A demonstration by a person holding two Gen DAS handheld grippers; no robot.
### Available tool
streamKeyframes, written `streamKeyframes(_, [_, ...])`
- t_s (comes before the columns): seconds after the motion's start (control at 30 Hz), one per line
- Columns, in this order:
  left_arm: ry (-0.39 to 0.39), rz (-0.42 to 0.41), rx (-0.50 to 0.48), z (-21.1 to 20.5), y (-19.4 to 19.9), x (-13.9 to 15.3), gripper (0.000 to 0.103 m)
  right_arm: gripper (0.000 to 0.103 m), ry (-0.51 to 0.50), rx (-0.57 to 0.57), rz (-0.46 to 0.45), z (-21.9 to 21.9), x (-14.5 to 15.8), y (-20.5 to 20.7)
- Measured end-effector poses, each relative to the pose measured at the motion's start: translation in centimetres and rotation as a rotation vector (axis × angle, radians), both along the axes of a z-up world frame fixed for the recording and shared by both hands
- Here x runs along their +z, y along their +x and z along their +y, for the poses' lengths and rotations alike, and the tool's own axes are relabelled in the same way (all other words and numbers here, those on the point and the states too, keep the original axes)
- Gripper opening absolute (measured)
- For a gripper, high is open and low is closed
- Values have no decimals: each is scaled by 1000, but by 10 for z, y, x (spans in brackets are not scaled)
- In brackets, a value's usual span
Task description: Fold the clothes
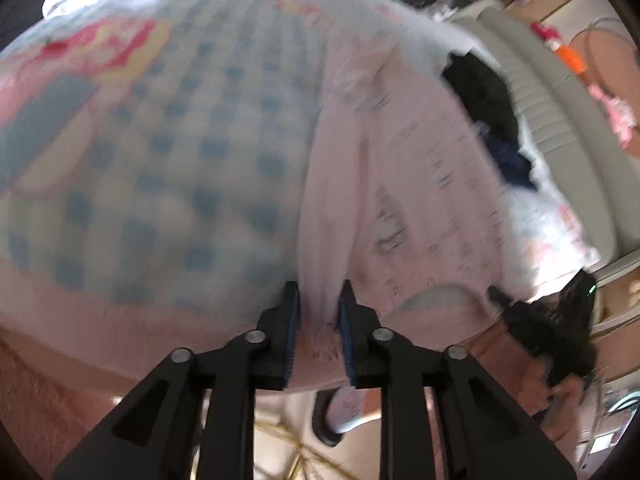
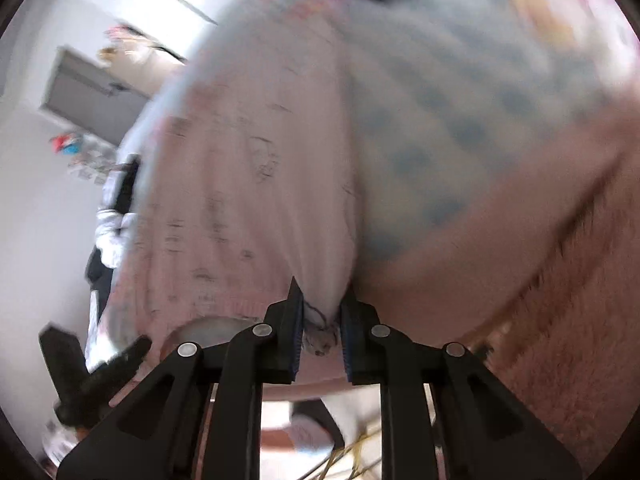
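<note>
Between the blue-padded black fingers of the left gripper sits a bunched edge of the pale pink printed cotton garment, the pads pressed in on the gather from both sides. The right gripper is clamped the same way on another gather of the same garment, with a knot of cloth and a loose thread showing in the pinch. Each view catches the other tool low at the side: the right one toward four o'clock in the left wrist view, the left one toward eight o'clock in the right wrist view.

Two grips on one edge, set apart, would let the cloth hang or spread flat between them, which I judge is why it is held so. Both views are smeared, so whether it is being lifted, laid down or turned over cannot be told.

From the pinches the garment runs toward twelve o'clock across a blue-and-white checked bedcover, which has a red and yellow picture at ten o'clock. A heap of dark clothes lies at two o'clock, and fuzzy pink fabric at four o'clock in the right view.

The garment carries small dark marks that may be print or lettering; nothing is legible, and no brand or label can be read.
</note>
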State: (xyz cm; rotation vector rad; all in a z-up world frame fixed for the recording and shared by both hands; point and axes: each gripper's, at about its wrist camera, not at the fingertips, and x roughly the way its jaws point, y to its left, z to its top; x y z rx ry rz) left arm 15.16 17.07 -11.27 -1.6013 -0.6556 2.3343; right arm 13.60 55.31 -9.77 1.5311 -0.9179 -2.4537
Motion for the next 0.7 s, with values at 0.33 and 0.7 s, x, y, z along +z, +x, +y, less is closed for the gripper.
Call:
streamKeyframes(0.33, [-126, 149, -16, -17, -16, 48, 33, 34, 147, 117, 116, -45, 35, -33])
streamKeyframes(0.7, [-77, 206, -140, 33, -74, 34, 38, 40, 315, 350, 194, -131, 37, -81])
